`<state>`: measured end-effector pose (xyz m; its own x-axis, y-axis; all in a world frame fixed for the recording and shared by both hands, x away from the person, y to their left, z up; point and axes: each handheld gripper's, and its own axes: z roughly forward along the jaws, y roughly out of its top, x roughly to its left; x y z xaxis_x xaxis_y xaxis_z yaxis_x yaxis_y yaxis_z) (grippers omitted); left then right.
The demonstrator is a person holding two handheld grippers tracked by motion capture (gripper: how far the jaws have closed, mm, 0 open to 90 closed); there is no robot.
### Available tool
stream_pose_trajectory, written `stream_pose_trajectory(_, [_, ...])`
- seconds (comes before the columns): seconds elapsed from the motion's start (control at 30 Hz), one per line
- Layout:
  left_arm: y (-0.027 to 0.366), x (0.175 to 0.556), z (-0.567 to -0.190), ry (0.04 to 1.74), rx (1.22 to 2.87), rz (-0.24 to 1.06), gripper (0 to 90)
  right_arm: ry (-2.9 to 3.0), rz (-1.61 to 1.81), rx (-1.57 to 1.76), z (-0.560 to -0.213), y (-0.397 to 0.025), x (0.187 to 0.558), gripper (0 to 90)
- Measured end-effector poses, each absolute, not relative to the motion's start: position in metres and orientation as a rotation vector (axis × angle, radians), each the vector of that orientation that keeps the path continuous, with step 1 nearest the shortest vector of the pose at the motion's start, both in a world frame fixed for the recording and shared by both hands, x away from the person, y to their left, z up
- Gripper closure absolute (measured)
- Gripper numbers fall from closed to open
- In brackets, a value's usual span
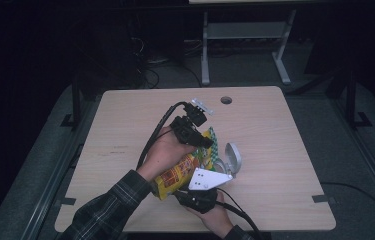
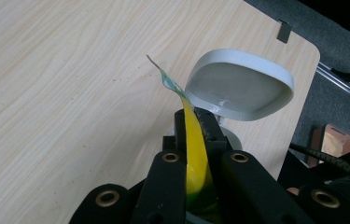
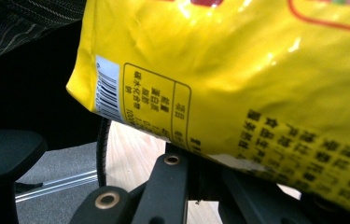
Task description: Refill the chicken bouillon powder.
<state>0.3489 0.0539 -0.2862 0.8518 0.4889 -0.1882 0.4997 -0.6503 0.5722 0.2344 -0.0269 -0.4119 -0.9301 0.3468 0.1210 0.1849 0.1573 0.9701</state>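
Snack bag, yellow crinkled foil with red and orange print, held off the pale wood-grain surface between both tools, over its near middle. We see the left tool clenched on the bag's upper sealed edge; in the left gripper view its black jaws pinch a thin yellow strip of the bag, the green-and-white trimmed tip curling up past them. Left hand wraps the tool body from the near-left, plaid sleeve entering from the near edge.

Right tool sits under the bag's lower end at the near edge, grey three-cornered plate on top. In the right gripper view the bag's barcode corner and printed back panel lie across the jaws; we cannot tell whether they are clamped on it.

Grey rounded flip-lid container, lid standing open, rests on the surface just right of the bag, touching or nearly so.
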Motion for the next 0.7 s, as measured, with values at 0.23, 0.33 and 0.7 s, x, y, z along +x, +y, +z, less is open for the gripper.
stream_pose_trajectory(0.23, [0.0535,0.3490,-0.2858,0.718,2.394,-0.024,89.8,2.286,1.889,0.527,-0.4114,-0.0266,0.2339,90.0])
stream_pose_trajectory(0.33, [0.0534,0.3490,-0.2860,0.716,2.398,-0.023,89.8,2.287,1.890,0.529,-0.4115,-0.0267,0.2337,90.0])
stream_pose_trajectory(0.7, [0.0529,0.3493,-0.2865,0.719,2.397,-0.023,89.8,2.287,1.891,0.528,-0.4115,-0.0266,0.2336,90.0])
